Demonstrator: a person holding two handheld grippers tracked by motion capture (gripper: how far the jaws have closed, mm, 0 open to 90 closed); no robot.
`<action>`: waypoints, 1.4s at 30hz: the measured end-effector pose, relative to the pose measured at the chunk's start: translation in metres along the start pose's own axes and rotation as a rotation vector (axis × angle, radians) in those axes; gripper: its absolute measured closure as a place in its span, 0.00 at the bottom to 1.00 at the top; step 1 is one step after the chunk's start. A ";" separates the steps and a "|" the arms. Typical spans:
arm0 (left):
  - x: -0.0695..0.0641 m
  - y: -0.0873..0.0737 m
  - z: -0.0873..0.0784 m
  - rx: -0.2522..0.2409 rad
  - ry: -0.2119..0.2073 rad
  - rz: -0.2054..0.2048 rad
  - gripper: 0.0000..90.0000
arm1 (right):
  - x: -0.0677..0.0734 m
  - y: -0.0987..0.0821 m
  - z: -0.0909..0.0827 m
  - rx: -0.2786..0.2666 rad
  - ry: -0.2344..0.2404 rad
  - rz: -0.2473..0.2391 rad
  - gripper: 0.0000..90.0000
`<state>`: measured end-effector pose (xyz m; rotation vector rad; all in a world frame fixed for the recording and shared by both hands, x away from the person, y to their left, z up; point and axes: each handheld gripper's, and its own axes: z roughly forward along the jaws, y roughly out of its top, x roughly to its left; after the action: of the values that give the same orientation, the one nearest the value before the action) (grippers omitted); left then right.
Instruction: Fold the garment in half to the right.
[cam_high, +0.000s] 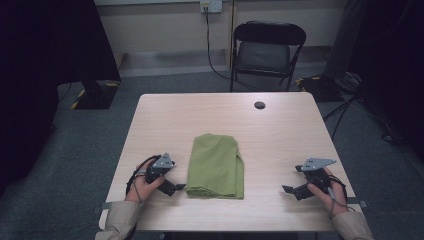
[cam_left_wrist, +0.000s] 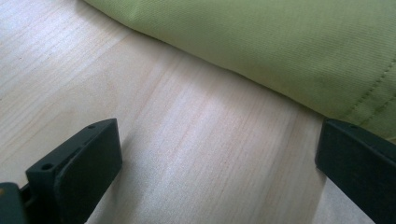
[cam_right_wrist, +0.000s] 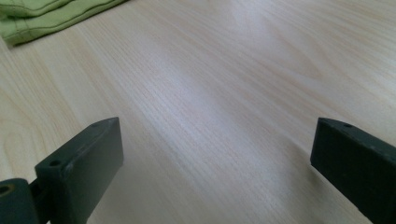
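Folded green cloth (cam_high: 216, 167) lies flat at the table's (cam_high: 280, 135) near-centre. Left gripper (cam_high: 172, 187) sits just beside the cloth's near-left corner, jaws spread wide, gripping nothing. Right gripper (cam_high: 292, 191) rests well apart to the right, jaws wide, empty. Folding chair (cam_high: 267, 50) stands beyond the table. Dark round hole (cam_high: 259, 105) near far edge.

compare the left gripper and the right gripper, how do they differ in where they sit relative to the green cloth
The left gripper sits right beside the green cloth, its jaws at the near left corner; the right gripper rests well away from the cloth, with bare table between. In the left gripper view, cloth looms close; in the right gripper view, it lies far off. Both are open, low over the table, holding nothing.
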<state>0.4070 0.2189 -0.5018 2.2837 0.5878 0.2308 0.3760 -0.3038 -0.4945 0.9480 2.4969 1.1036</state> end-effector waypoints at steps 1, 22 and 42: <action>0.000 0.000 0.000 0.000 0.000 0.000 0.00 | 0.000 0.000 -0.001 0.000 -0.001 0.000 0.01; 0.000 0.000 0.000 0.000 0.000 0.001 0.00 | -0.004 -0.016 -0.012 0.002 -0.013 0.020 0.01; 0.000 0.000 0.000 0.000 0.000 0.000 0.00 | -0.007 -0.028 -0.024 0.009 -0.035 0.027 0.01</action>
<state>0.4070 0.2188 -0.5018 2.2839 0.5875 0.2312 0.3578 -0.3361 -0.4987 0.9976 2.4703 1.0744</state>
